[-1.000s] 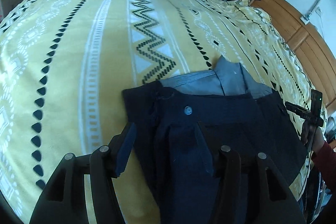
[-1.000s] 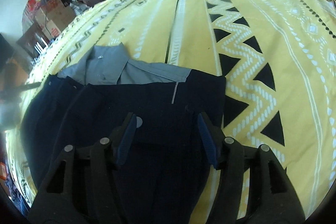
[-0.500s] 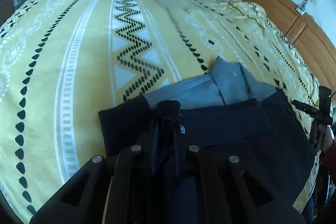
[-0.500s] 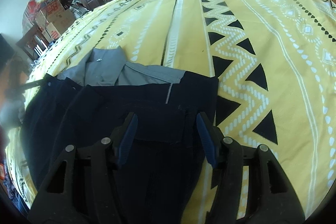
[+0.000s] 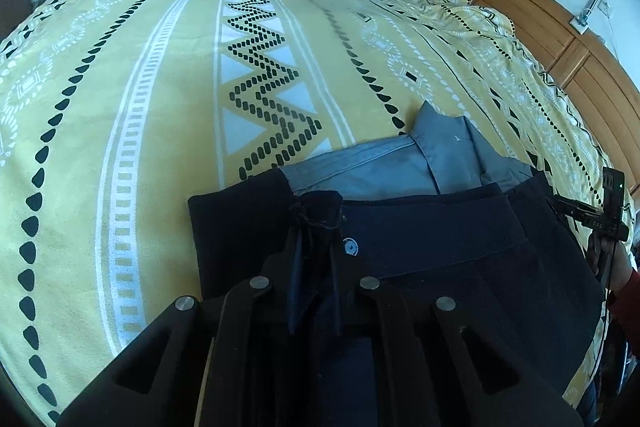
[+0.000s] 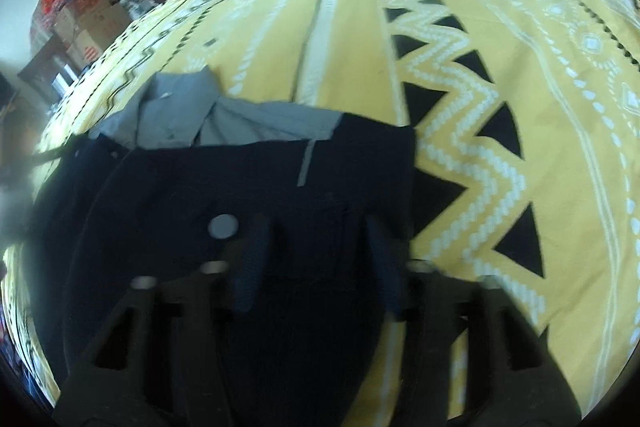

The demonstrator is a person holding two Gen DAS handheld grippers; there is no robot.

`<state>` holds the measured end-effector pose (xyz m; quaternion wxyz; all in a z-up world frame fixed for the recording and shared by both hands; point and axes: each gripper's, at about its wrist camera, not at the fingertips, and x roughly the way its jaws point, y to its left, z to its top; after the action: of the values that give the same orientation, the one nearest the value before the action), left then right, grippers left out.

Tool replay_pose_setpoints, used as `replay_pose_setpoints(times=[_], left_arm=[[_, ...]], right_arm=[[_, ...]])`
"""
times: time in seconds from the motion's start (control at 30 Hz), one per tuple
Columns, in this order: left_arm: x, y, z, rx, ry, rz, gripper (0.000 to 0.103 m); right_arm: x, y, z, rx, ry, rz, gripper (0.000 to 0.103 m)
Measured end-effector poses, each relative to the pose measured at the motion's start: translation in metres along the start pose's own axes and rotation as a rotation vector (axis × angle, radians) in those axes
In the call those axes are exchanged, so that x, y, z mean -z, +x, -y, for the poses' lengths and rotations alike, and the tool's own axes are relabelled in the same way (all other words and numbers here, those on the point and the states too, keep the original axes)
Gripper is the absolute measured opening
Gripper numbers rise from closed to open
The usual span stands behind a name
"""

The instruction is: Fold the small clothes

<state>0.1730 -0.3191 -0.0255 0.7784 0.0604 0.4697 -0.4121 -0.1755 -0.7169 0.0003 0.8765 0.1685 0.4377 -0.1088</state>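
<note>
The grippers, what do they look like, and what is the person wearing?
Both grippers, left and right, are black plastic with triangular cut-outs and round silver pivot pins. The right gripper's fingers carry dark blue ribbed pads. At the left wrist view's edge, a dark red sleeve shows.

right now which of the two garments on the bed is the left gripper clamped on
The dark navy garment: the left gripper has its jaws shut on a bunched fold beside the snap button. The grey shirt lies flat beyond it, untouched.
</note>
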Motion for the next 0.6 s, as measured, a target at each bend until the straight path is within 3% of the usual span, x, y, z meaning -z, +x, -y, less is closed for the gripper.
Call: replay_pose_setpoints(times=[0.03, 0.1, 0.37, 0.5, 0.6], left_arm=[[0.001, 0.0, 0.0, -0.002, 0.003, 0.004, 0.011], [0.001, -0.001, 0.002, -0.006, 0.007, 0.012, 0.011], [0.001, -0.026, 0.015, 0.02, 0.045, 0.094, 0.009], [-0.012, -0.043, 0.013, 0.038, 0.019, 0.133, 0.007], [-0.028, -0.055, 0.008, 0.02, 0.005, 0.175, 0.007]], right_arm=[[0.0, -0.001, -0.003, 0.008, -0.013, 0.003, 0.033], [-0.001, -0.006, -0.004, 0.036, -0.026, 0.019, 0.004], [-0.023, -0.07, -0.012, 0.01, -0.036, 0.222, 0.003], [-0.046, -0.087, -0.006, -0.015, -0.006, 0.274, 0.003], [-0.063, -0.076, 0.009, -0.002, 0.018, 0.271, 0.003]])
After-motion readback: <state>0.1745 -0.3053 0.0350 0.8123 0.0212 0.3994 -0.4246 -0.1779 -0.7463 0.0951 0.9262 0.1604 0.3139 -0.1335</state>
